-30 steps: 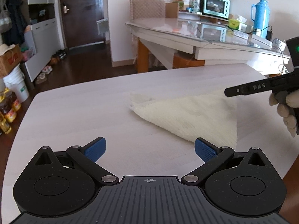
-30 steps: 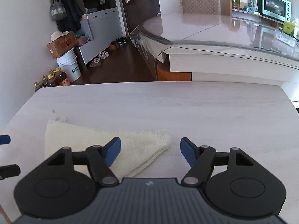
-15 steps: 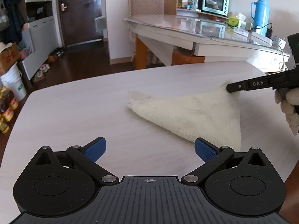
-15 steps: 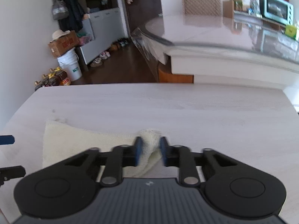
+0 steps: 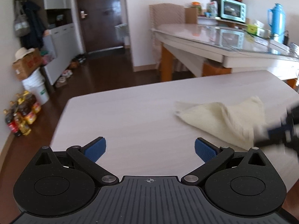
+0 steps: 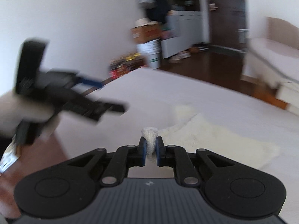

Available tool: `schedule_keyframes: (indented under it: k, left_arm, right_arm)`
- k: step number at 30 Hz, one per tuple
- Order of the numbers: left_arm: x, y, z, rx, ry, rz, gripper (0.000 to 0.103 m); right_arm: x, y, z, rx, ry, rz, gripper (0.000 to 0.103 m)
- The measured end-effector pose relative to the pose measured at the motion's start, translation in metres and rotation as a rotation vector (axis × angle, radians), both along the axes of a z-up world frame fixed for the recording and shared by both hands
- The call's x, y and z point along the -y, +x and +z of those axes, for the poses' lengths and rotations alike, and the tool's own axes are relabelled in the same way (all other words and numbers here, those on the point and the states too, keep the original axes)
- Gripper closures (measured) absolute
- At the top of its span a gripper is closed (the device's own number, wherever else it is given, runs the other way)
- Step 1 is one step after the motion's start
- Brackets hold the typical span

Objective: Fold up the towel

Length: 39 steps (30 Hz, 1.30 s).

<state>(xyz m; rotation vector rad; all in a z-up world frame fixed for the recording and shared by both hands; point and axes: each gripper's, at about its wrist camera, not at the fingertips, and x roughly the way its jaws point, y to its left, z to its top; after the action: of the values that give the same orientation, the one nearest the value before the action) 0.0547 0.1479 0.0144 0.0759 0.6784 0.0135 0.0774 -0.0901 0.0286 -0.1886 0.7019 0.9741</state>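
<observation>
A cream towel (image 5: 220, 119) lies folded into a triangle on the pale table (image 5: 130, 115), at the right of the left wrist view. My left gripper (image 5: 150, 148) is open over bare table to the towel's left, holding nothing. My right gripper (image 6: 150, 147) is shut on a bunched corner of the towel (image 6: 205, 140), lifted off the table and carried over the cloth. The right gripper (image 5: 278, 132) shows as a blur at the right edge of the left wrist view. A gloved hand holds the left gripper (image 6: 87, 91), blurred at the left in the right wrist view.
A glass-topped table (image 5: 214, 39) with a toaster oven (image 5: 232, 9) and a blue flask (image 5: 276, 20) stands behind. Bottles (image 5: 20, 115), a white bucket (image 5: 36, 87) and a cardboard box (image 5: 26, 63) sit on the dark floor to the left. The table's left edge is near.
My right gripper closed on the towel's corner and has swung it up and leftward over the cloth. My left gripper has turned left, still open, so the towel shifted to the right of its view.
</observation>
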Motion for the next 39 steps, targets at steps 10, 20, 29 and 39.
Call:
schedule_keyframes:
  k: [10,20,29,39]
  left_arm:
    - [-0.014,-0.014,-0.004,-0.021,-0.018,0.002,0.000]
    - [-0.015,-0.003,-0.013,-0.038,-0.022,-0.018,0.000]
    - [-0.012,-0.001,-0.020,-0.044,-0.041,-0.046,0.000]
    - [-0.018,0.010,-0.025,-0.051,-0.078,-0.052,0.000]
  right_arm:
    - [-0.034,-0.027,-0.017,-0.037,-0.030,0.126,0.066]
    - [-0.015,0.008,0.004,0.050,-0.025,0.008,0.059]
    - [-0.045,0.075,-0.007,0.120,-0.121,-0.077,0.062]
    - [-0.090,0.117,-0.034,0.096,-0.210,-0.033,0.100]
